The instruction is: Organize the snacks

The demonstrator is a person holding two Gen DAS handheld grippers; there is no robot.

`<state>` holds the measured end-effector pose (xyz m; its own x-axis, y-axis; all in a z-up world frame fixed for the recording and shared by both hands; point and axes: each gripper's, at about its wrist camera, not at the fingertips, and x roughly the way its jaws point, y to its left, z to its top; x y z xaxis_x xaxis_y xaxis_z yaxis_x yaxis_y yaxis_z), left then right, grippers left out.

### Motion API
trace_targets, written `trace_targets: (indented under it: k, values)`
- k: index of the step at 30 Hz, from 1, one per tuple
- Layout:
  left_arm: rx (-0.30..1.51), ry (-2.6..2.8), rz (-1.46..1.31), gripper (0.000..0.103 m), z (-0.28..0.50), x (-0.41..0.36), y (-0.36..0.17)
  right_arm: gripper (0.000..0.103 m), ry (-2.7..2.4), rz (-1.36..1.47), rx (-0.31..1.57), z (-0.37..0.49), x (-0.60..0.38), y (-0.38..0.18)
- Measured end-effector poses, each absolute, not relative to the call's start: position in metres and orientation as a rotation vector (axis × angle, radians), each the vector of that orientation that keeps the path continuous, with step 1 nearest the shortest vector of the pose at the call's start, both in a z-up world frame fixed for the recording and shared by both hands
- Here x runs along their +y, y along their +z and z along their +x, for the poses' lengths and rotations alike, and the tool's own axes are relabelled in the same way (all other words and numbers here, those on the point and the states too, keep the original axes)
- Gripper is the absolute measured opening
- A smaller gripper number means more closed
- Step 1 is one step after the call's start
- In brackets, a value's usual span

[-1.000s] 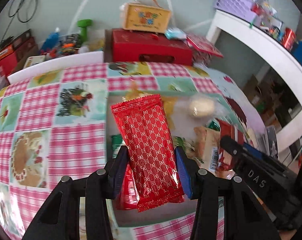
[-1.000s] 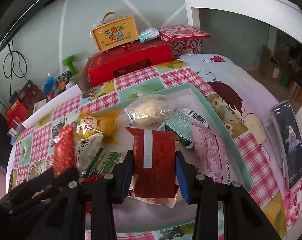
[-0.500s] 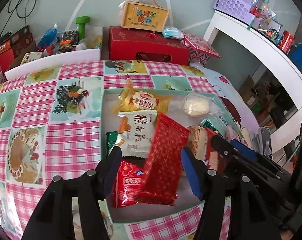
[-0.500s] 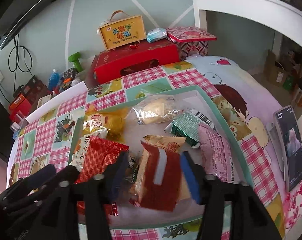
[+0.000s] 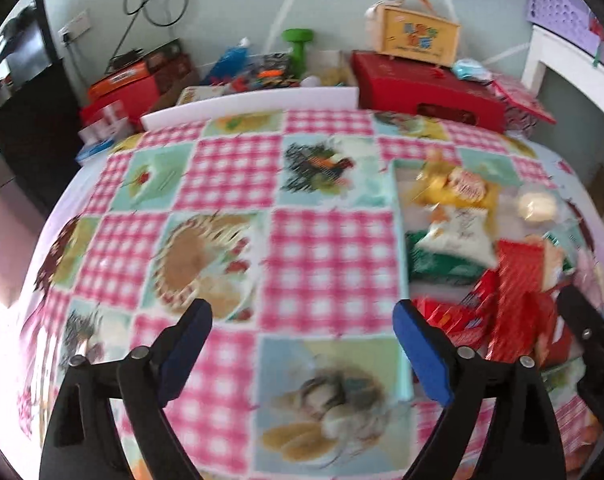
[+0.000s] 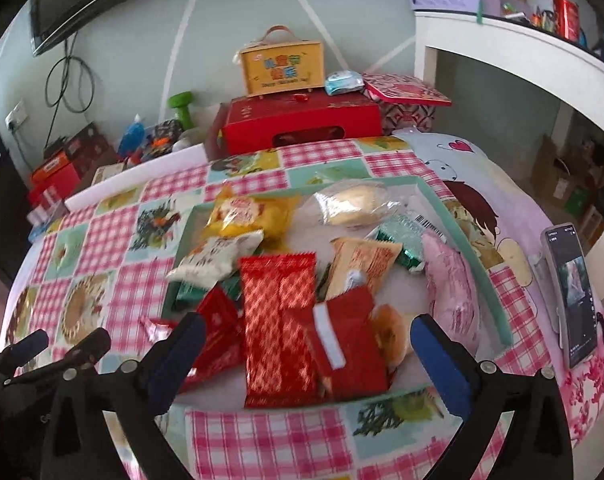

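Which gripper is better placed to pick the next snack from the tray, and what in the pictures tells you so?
Probably the right gripper. It is open and faces the teal tray, with the red patterned packet lying between its fingers. The left gripper, also open, faces bare tablecloth beside the tray.

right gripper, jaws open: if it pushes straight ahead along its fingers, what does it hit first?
Most likely the dark red packet with the white strip, lying in the tray directly between the open fingers of the right gripper. The patterned red packet sits just beside it. Depth is unclear from this view.
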<state>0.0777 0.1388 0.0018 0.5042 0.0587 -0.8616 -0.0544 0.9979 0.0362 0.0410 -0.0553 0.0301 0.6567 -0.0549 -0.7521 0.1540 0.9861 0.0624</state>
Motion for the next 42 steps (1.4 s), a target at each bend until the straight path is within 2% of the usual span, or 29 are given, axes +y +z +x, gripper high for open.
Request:
trace_targets:
  k: [15,42]
  values:
    - [1.112,0.121,-0.007,0.093,0.031,0.162,-0.02,0.103,-0.102,0.066,0.914,0.009,-0.029,0.003]
    - [1.166,0.113,-0.016,0.093,0.043,0.177,-0.044,0.103,-0.115,0.028,0.942,0.02,-0.026,-0.009]
